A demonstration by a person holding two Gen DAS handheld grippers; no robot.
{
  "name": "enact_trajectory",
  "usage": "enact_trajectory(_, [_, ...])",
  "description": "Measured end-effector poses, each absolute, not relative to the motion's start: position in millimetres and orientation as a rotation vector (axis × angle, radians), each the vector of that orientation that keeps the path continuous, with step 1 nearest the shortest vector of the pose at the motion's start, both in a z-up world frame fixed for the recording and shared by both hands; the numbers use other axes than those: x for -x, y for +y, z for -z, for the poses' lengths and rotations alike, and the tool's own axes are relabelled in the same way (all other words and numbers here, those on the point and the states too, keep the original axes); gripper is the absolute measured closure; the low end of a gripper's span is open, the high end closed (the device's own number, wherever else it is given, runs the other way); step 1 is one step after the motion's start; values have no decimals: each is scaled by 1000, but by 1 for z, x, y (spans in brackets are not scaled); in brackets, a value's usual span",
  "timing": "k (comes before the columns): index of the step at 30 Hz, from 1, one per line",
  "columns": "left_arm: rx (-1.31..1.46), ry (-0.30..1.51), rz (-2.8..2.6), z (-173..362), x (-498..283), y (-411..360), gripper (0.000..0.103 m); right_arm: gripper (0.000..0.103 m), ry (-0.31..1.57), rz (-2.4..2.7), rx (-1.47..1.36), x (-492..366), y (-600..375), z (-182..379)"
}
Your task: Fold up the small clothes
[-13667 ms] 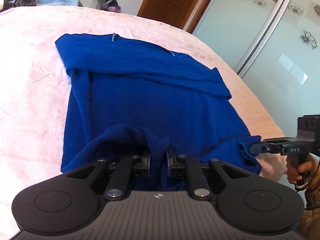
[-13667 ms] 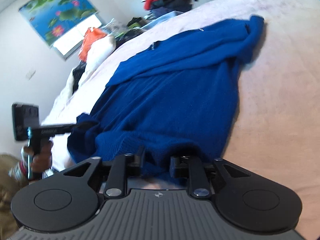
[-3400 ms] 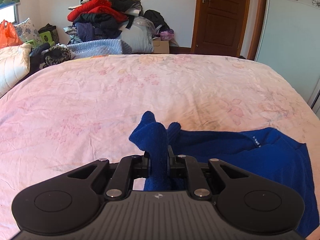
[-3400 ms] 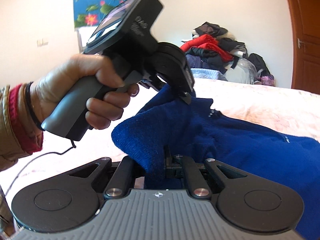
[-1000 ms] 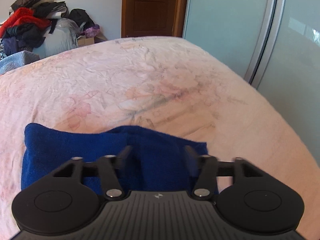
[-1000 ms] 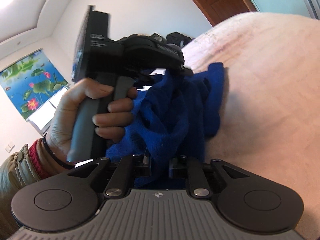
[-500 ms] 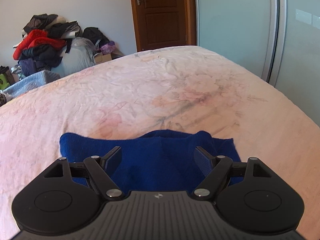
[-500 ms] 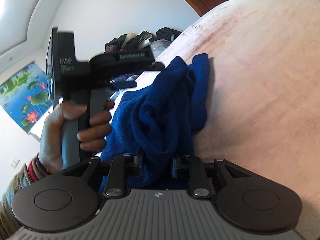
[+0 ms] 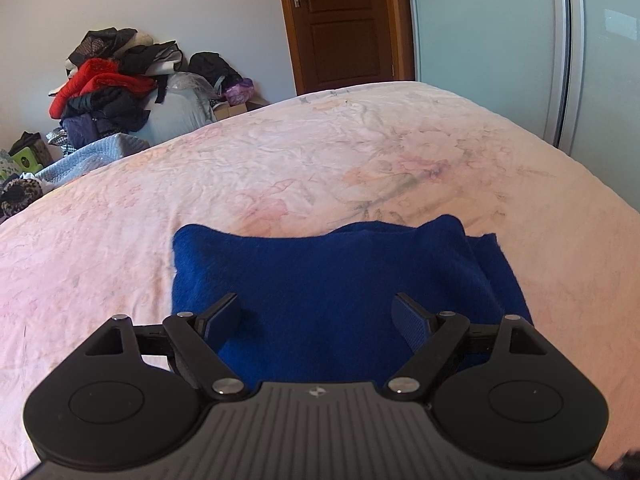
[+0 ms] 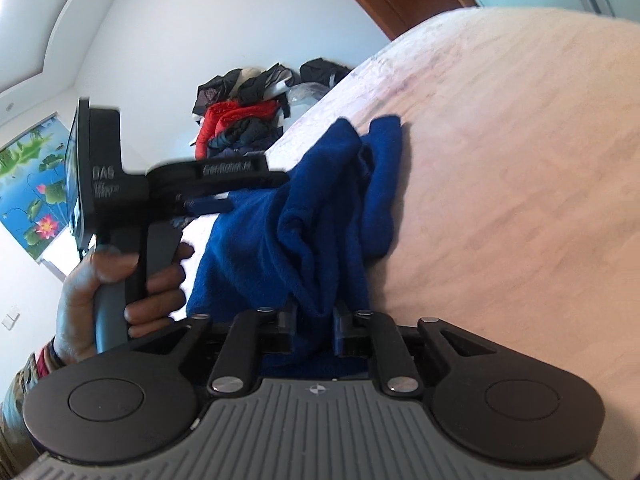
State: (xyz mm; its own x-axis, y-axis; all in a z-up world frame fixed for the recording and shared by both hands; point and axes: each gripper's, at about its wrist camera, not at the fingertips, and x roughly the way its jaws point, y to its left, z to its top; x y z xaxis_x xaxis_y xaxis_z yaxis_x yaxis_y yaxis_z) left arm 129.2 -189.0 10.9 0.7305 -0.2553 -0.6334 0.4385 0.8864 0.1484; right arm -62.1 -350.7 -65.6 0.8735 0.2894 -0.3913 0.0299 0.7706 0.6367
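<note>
Our left gripper (image 9: 316,316) has just been opening; its fingers (image 9: 222,316) now stand spread, clear above the folded blue sweater (image 9: 332,276) on the bed (image 9: 280,168). Our right gripper (image 10: 314,322) pinches a sweater fold. We judge the fold laid, release half done.

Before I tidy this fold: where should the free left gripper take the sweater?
Probably the bunched far right corner of the sweater, coming from the bed's bare far side. There the layers rise off the sheet, while the middle lies flat. The left gripper stands open; the right gripper pinches the near edge.
</note>
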Motion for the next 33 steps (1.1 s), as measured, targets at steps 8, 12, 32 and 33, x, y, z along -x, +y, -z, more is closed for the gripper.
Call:
enact_trajectory(8, [-276,647,352,-7,-107,-160,19,56,409,-62,-565,27,-372,24])
enact_trajectory(12, [-260,641,336,-5,-97,-149,17,47,443,-82,-508,-22,-366,13])
enact_trajectory(32, [-209,689,360,5,-86,-135,14,61,539,4,-385,-69,-365,22])
enact_trajectory(33, [-207,692,361,6,-86,-134,14,60,520,5,-381,-60,-363,18])
